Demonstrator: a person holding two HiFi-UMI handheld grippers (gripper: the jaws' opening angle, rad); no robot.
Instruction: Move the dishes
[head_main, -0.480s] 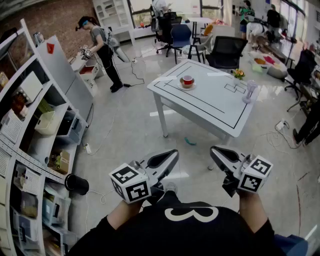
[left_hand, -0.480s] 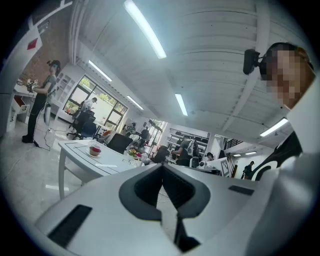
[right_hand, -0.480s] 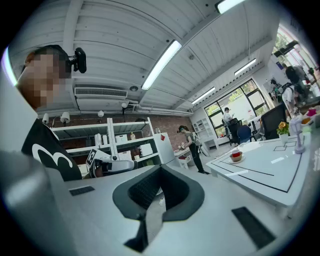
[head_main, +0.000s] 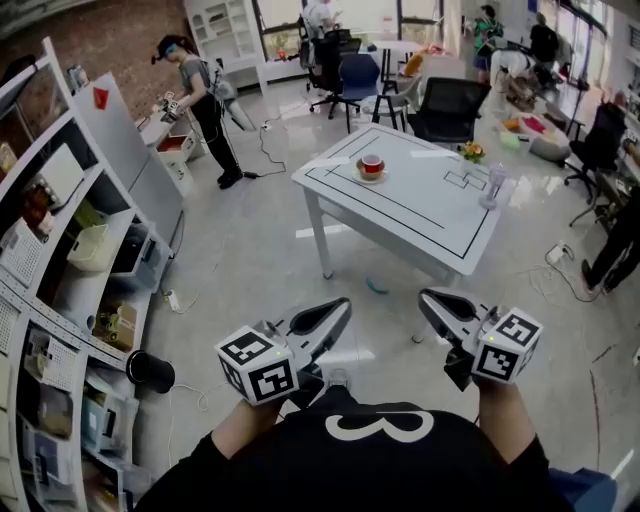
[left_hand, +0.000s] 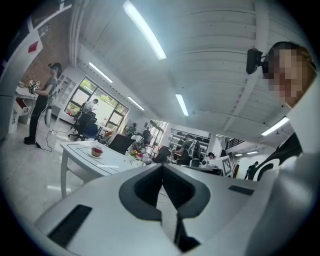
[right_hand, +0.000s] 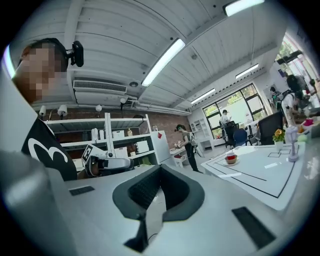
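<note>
**Both grippers shut on nothing, dishes far off on the table**

The person's hands are hidden behind the marker cubes. The forearms disappear under a black shirt with a white mark (head_main: 375, 450), which the bottom edge of the head view cuts off. The left gripper (head_main: 338, 308) is held low in front of the body, pointing forward and slightly inward. Its jaws are pressed together at the tips with nothing between them. The right gripper (head_main: 430, 300) sits level with it and well apart, also angled inward, with its jaws likewise closed and empty. Both hang over the glossy grey floor (head_main: 250, 270).

Beyond them, a small teal object (head_main: 376, 286) lies on the floor under the white table with black lines (head_main: 420, 215); it is too small to identify. The red cup on a pale saucer (head_main: 371, 166) stands toward the table's far left side, well apart from both grippers, and its contents cannot be made out. A clear glass vessel (head_main: 494, 185) stands near the table's right edge. A white shelving unit (head_main: 70, 270) on the left is cut off by the frame. Farther back, a person in dark clothing (head_main: 205, 105) stands by a bench.
</note>
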